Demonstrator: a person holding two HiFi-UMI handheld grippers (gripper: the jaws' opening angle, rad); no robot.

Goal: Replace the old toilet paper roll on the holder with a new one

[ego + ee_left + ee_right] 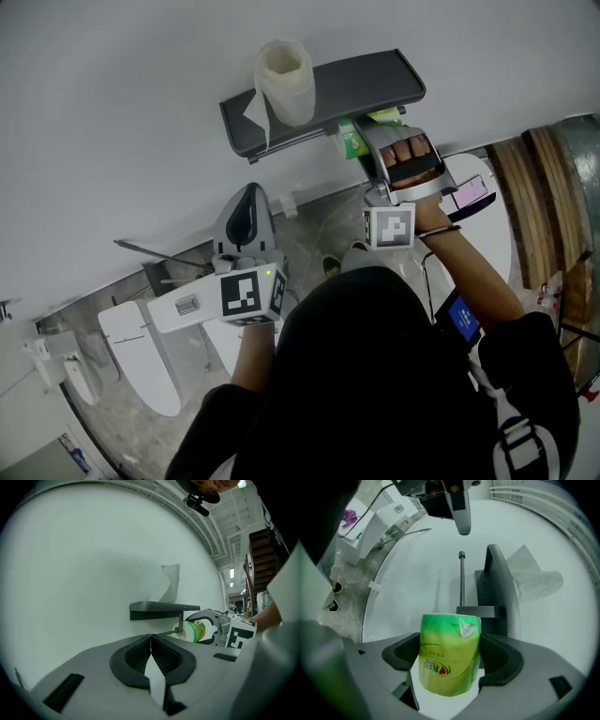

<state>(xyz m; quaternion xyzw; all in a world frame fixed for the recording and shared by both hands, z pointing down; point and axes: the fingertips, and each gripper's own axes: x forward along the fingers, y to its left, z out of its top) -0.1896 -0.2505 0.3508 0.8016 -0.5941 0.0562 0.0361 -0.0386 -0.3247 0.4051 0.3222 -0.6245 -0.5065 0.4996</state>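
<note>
Gripping the green-wrapped new roll (450, 644), the right claw (449, 657) sits by the holder's bar (461, 581). The old roll (286, 82) stands on the holder (366, 84), upper centre. The left claw (151, 641) is closed and empty.

**Soft, even light; strong fisheye in the gripper views**

Bright, diffuse light fills all three views, and the white wall (141, 112) shows faint shadows and no glare. Ceiling lamps (231, 572) glow at the right of the left gripper view. Both gripper views bend strongly and fall to black at the corners. The roll (450, 656) is sharp. A green blur tints the left edge of the right gripper view.
</note>
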